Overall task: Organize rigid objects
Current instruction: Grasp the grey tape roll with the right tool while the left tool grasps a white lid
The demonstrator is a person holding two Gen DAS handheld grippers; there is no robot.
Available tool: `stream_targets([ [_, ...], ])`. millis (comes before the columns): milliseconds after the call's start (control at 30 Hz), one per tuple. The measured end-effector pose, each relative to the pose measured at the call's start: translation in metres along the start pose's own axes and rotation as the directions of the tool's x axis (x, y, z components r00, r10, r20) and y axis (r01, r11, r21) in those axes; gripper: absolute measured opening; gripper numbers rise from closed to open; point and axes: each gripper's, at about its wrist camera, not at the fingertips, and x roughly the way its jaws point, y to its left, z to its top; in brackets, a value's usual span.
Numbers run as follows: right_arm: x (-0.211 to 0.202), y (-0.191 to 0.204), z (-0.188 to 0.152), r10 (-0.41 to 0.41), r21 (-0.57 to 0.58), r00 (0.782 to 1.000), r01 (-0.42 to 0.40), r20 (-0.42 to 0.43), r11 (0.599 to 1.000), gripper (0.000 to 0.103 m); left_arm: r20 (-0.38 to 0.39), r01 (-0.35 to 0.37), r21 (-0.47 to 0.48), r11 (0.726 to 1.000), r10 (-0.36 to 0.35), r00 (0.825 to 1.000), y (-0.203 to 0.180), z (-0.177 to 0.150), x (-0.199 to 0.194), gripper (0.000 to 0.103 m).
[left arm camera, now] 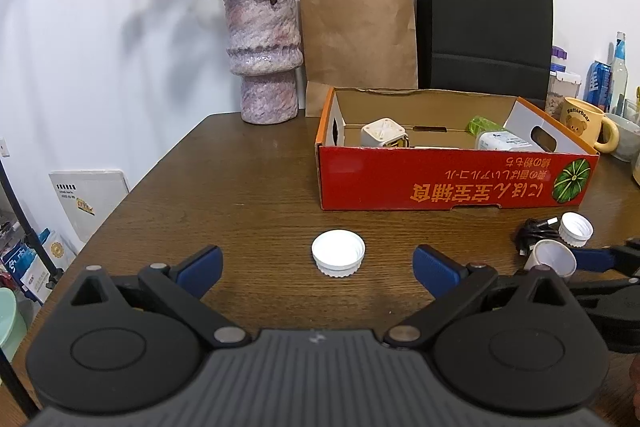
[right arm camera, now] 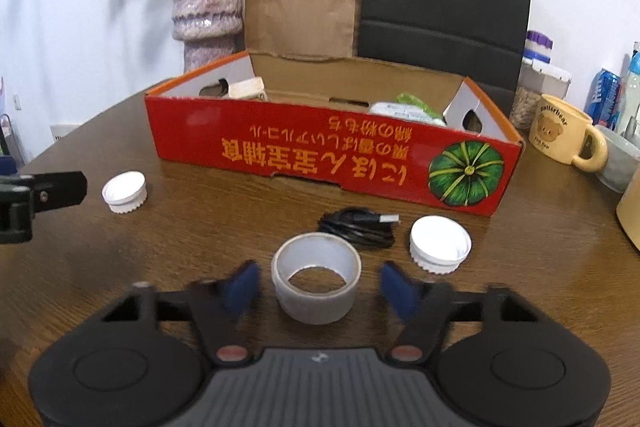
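Grasp step: my right gripper [right arm camera: 316, 287] fingers wide astride tape roll [right arm camera: 316, 277], lower centre; left gripper [left arm camera: 318, 267] wide, empty. Next: close, lift into red box [right arm camera: 320, 155].

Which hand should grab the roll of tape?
The right gripper. The tape roll already sits between its open fingers, while the left gripper is lined up with a white cap farther left.

Vase [left arm camera: 267, 67], 2 paper bags [left arm camera: 358, 31], yellow mug [right arm camera: 562, 135] behind.
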Motion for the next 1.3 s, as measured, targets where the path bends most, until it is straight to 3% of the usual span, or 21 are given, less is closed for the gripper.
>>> stream_targets([
  [833, -0.018, 0.011, 0.022, 0.028, -0.012, 0.981, -0.027, 0.194, 1.000, 0.042, -0.053, -0.022, -0.014, 1.000, 0.021, 0.998, -0.001, 0.000, 0.031, 0.103],
  [1300, 0.007, 0.010, 0.040, 0.029, 0.004, 0.977, -0.030, 0.212, 1.000, 0.042, -0.118, -0.041, -0.025, 0.999, 0.038, 0.992, -0.006, 0.005, 0.072, 0.103],
])
